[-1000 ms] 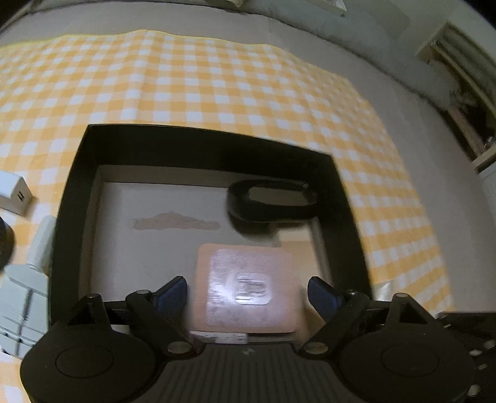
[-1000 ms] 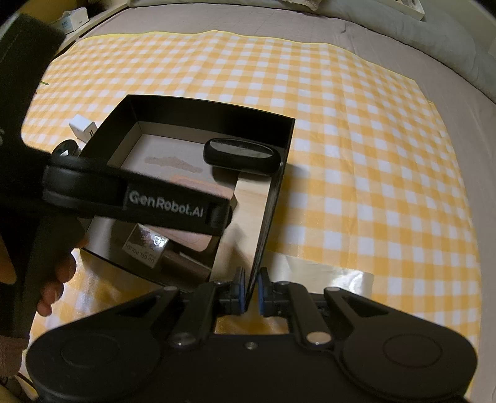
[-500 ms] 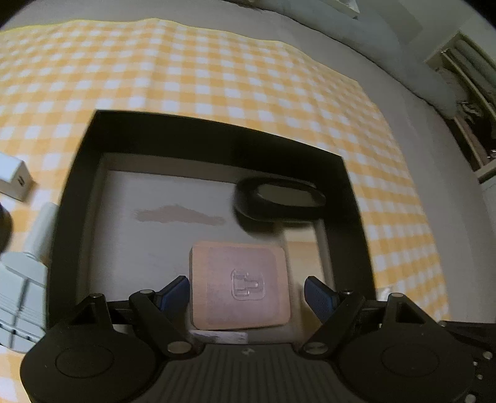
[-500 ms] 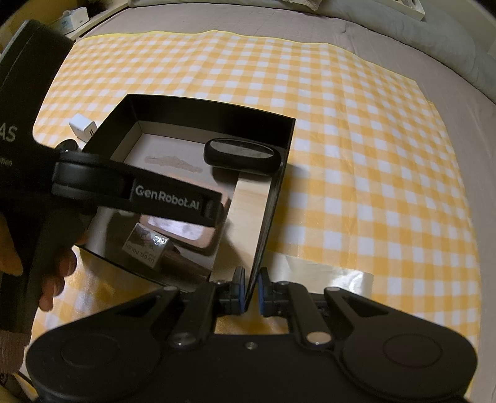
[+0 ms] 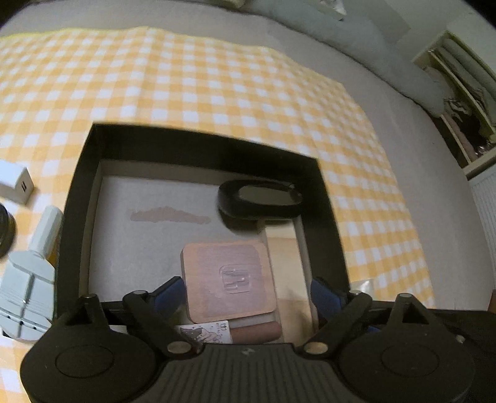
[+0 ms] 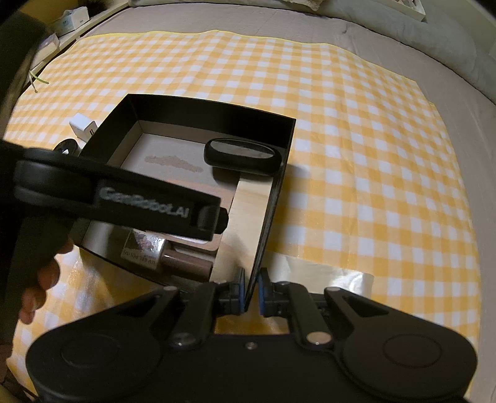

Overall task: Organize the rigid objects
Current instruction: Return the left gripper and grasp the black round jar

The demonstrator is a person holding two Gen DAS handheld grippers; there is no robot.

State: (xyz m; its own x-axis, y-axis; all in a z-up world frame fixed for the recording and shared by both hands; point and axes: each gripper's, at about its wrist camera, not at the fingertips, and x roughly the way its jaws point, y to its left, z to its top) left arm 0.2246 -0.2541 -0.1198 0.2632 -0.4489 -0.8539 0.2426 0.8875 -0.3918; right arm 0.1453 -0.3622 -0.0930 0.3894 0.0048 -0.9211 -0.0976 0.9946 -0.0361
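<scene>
My right hand-held gripper (image 6: 250, 290) is pinched nearly shut on the near right wall of the black box (image 6: 217, 110), blue pads either side of the thin edge, pointing steeply down. My left hand-held gripper (image 5: 246, 293) hangs over the box's near end, also tilted steeply down, jaws wide & opening, pads clear of everything; between them, lower down, lies the pink square coaster (image 5: 228, 279), flat on the box floor, not gripped. In the right wrist view my left hand (image 6: 40, 279) wraps the handle of that tool at the left edge, fingers curled.

Inside the box, nearest me: a nail polish bottle (image 6: 167, 255) on its side against the near wall, partly under the coaster. Right of the coaster, a pale wood piece (image 6: 248, 214) along the right wall. Farther in, a black oval case (image 5: 259, 201) in the far right corner.

Outside, left of the box: a grey tool (image 5: 28, 294), a white charger (image 5: 15, 183), a black round thing (image 5: 4, 226), partly cut off. All sit on a yellow checked cloth (image 6: 356, 139) spread over a grey bed (image 6: 279, 18)
</scene>
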